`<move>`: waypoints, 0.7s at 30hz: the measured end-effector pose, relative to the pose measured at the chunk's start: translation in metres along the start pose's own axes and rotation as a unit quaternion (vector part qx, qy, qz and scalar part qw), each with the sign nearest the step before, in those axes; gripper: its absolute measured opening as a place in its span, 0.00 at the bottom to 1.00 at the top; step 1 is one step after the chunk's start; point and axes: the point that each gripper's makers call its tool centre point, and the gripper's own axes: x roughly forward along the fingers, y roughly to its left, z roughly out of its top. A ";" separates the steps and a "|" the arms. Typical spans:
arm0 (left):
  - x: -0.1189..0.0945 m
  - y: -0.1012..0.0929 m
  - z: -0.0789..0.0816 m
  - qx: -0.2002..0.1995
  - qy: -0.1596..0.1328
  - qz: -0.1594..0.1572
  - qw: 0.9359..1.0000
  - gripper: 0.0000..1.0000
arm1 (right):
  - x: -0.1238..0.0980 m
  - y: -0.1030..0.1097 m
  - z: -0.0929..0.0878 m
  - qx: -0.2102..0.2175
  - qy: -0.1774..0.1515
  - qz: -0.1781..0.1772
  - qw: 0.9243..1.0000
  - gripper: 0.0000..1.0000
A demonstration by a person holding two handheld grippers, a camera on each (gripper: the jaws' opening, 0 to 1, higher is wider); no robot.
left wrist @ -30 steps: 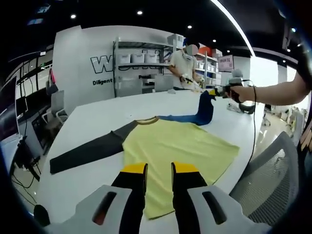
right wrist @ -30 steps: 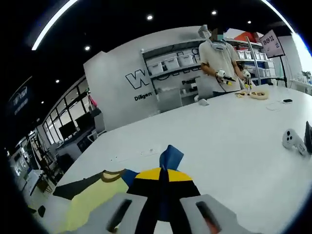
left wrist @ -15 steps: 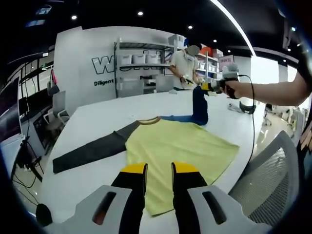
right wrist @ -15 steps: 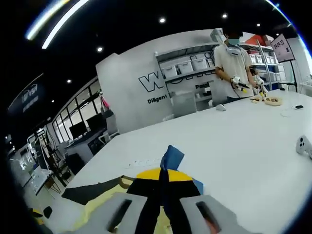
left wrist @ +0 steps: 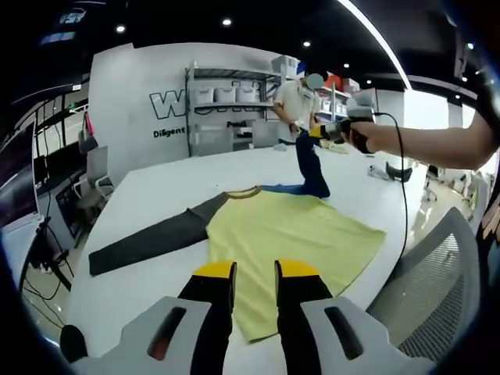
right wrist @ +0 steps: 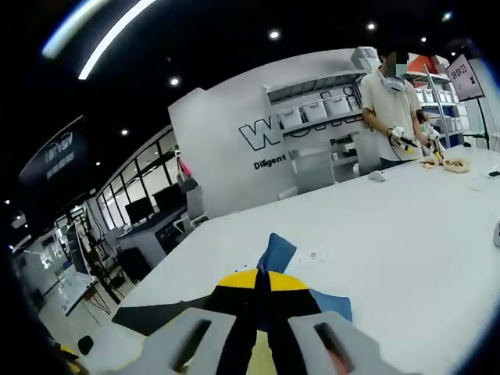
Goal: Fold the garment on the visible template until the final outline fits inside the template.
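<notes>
A long-sleeved shirt lies flat on the white table (left wrist: 156, 195). Its yellow body (left wrist: 289, 234) is just beyond my left gripper (left wrist: 255, 271), which hovers open and holds nothing. One dark grey sleeve (left wrist: 148, 242) stretches out to the left. The blue sleeve (left wrist: 310, 168) is pulled up off the table, its cuff pinched in my right gripper (left wrist: 324, 133). In the right gripper view, the right gripper (right wrist: 262, 279) is shut on the blue cuff (right wrist: 276, 251), with more blue cloth (right wrist: 328, 305) and the dark sleeve (right wrist: 156, 316) below.
A person (left wrist: 297, 105) stands at the table's far end by storage shelves (left wrist: 226, 101), also handling grippers (right wrist: 398, 137). A mesh office chair (left wrist: 437, 281) sits close at the right table edge. Another chair (left wrist: 94, 168) and desks are at the left.
My right gripper has lifted the blue sleeve higher and carried it leftward, so the sleeve now hangs nearly upright near the collar. The left gripper has stayed where it was, open.
</notes>
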 end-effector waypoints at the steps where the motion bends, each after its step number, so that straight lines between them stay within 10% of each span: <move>1: 0.000 0.000 0.000 0.000 -0.001 0.000 1.000 0.15 | 0.001 0.003 0.000 0.000 -0.001 0.002 1.000 0.00; 21: -0.002 0.010 -0.001 -0.002 0.004 0.005 1.000 0.15 | 0.049 0.098 -0.018 0.023 -0.002 0.061 0.998 0.00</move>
